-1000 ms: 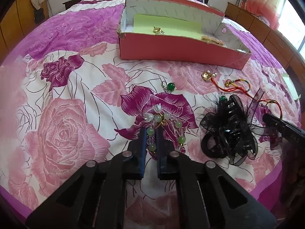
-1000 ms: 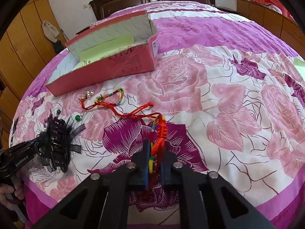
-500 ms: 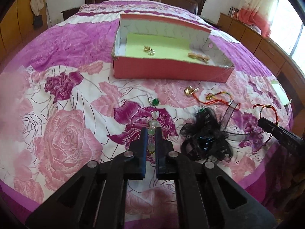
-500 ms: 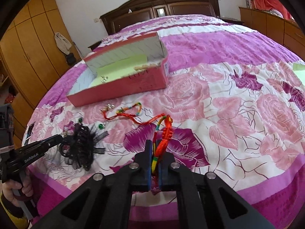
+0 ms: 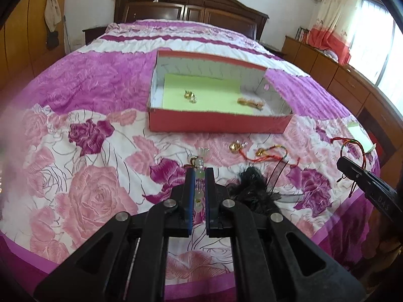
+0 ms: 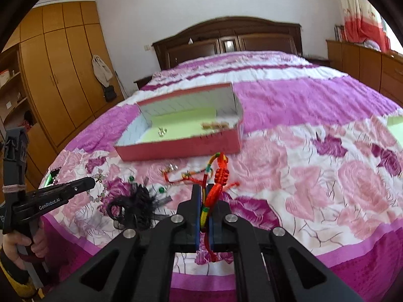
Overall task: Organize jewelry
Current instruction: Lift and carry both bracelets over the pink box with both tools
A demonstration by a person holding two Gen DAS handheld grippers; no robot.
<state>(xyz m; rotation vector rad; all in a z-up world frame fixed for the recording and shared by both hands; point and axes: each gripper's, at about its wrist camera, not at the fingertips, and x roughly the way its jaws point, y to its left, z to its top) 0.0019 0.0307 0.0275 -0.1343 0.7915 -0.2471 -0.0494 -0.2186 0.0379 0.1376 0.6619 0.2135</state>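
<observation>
My left gripper (image 5: 199, 173) is shut on a bead bracelet (image 5: 199, 162) of pale green and white beads, held above the bed. My right gripper (image 6: 204, 188) is shut on a red braided cord bracelet (image 6: 218, 179), also lifted; it shows at the right of the left wrist view (image 5: 352, 143). The red box (image 5: 216, 123) with a green floor lies ahead and holds gold earrings (image 5: 190, 96) and a gold piece (image 5: 250, 102). On the bed in front of it lie a red cord with gold bells (image 5: 262, 152) and a black mesh hair clip (image 5: 254, 188).
The floral bedspread (image 5: 88, 196) covers the whole bed. A wooden headboard (image 5: 191, 7) stands behind, a wardrobe (image 6: 55, 75) at the left, low cabinets (image 5: 327, 65) at the right. A green earring (image 6: 162, 189) lies by the hair clip (image 6: 136, 209).
Both grippers have risen from the bed with their bracelets and tilted up toward the box. The bead bracelet now hangs clear of the bedspread.
</observation>
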